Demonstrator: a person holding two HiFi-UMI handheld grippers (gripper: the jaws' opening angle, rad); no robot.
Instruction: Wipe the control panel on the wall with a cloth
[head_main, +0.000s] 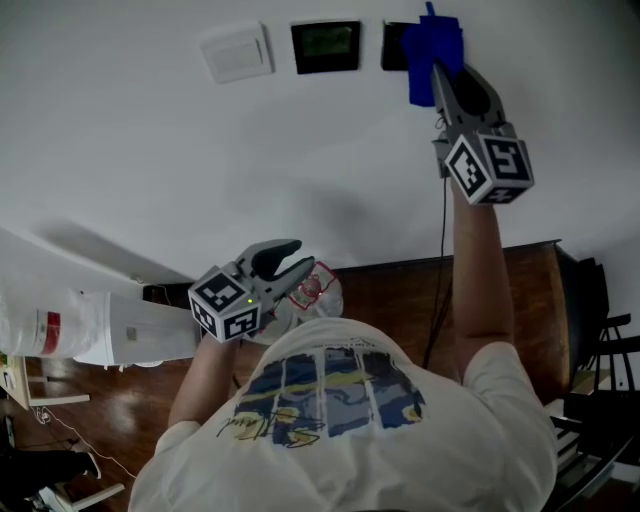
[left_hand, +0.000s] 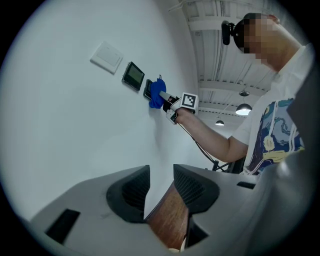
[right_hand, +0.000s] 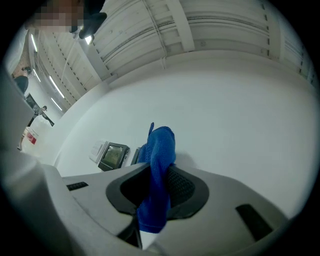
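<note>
On the white wall a black control panel with a screen (head_main: 325, 46) (left_hand: 133, 76) (right_hand: 114, 155) hangs beside a second dark panel (head_main: 394, 45) (left_hand: 148, 89). A blue cloth (head_main: 433, 55) (left_hand: 157, 93) (right_hand: 159, 165) covers most of that second panel and is pressed to it. My right gripper (head_main: 437, 68) (right_hand: 159, 172) (left_hand: 172, 102), raised high, is shut on the cloth, which hangs down between its pads. My left gripper (head_main: 290, 262) (left_hand: 161, 170) is held low by the person's chest, well below the panels. A narrow gap shows between its jaws, with nothing in it.
A white switch plate (head_main: 236, 52) (left_hand: 106, 55) sits left of the screen panel. A dark wooden cabinet (head_main: 400, 300) stands against the wall below. A white container with a red label (head_main: 60, 330) lies at the left. A black cable (head_main: 443, 250) hangs from the right gripper.
</note>
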